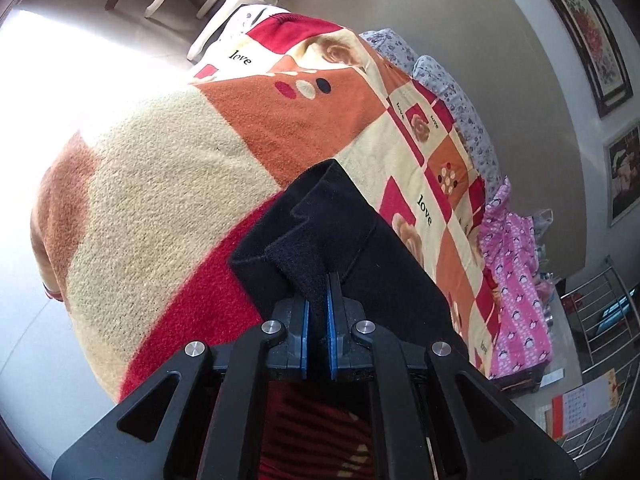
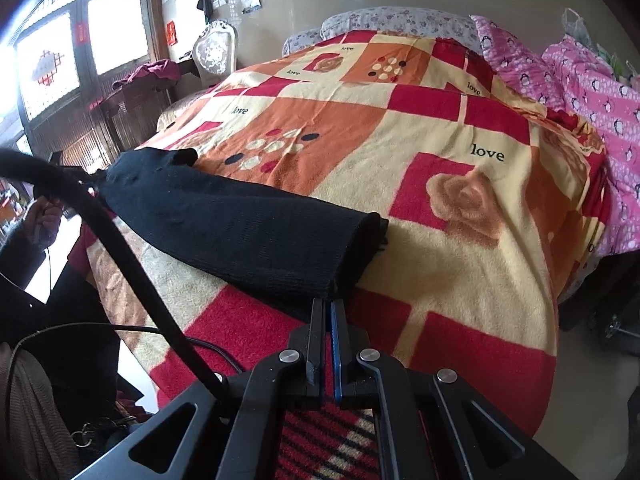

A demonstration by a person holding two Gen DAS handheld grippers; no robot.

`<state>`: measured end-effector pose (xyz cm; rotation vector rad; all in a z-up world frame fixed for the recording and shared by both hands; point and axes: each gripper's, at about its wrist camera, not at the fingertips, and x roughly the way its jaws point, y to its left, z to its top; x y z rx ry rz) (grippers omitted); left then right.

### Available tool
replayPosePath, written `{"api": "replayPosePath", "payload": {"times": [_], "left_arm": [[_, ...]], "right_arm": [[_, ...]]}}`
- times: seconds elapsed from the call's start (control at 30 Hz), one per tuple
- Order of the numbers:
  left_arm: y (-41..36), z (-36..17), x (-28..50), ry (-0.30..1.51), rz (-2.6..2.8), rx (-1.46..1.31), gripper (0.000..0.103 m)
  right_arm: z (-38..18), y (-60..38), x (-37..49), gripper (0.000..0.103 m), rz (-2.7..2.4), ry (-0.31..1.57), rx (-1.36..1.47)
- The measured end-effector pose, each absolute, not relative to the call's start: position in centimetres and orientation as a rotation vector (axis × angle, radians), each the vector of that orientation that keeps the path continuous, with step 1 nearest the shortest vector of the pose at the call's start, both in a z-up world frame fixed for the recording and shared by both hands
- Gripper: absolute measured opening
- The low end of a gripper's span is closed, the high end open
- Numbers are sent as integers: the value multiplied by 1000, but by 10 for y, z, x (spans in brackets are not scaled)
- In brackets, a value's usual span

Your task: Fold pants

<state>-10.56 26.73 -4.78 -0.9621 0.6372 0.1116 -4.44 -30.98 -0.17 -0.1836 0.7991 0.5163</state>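
Black knitted pants [image 2: 240, 220] lie stretched across the near edge of a fleece blanket of red, orange and cream squares [image 2: 460, 240] on a bed.
At one end the left gripper [image 1: 319, 300] is clenched on a bunched fold of the fuzzy dark fabric, gripped between its blue pads [image 1: 331, 320]. The right gripper [image 2: 328, 312] has its jaws pressed together at the hem of the other end; whether cloth is caught there cannot be told.

Location: a home bedroom. Indicators: a bed [image 2: 460, 240] covered by a patchwork "love" blanket [image 2: 360, 128], floral pillows [image 2: 400, 20], pink bedding [image 2: 580, 80], framed wall pictures [image 1: 588, 28], an ornate chair [image 2: 214, 54].
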Motion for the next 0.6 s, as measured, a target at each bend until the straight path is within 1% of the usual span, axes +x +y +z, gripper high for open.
{"api": "replayPosePath", "payload": {"times": [0.07,0.1,0.13,0.23,0.33,0.37,0.4,0.53,0.6], "left_arm": [[270,-47,-106,645,102,-953,5],[271,-46,-106,649,102,-944,9],[272,-43,-108,648,113,-923,9],[274,-31,-111,625,152,-853,9],[277,-19,-116,590,228,-795,10],[279,-15,-119,572,253,-785,9],[282,-11,-123,547,272,-780,10],[295,1,-143,466,334,-771,10],[298,2,-147,464,339,-779,13]], "right_arm": [[-8,-314,-42,1,520,860,-179],[-12,-317,-43,1,506,895,-195],[-14,-319,-43,2,488,911,-206],[-1,-334,-40,3,416,894,-152],[21,-337,-27,15,485,823,13],[25,-337,-20,25,520,814,70],[26,-335,-12,33,546,815,107],[10,-330,22,34,560,877,195],[-3,-335,36,34,581,920,287]]}}
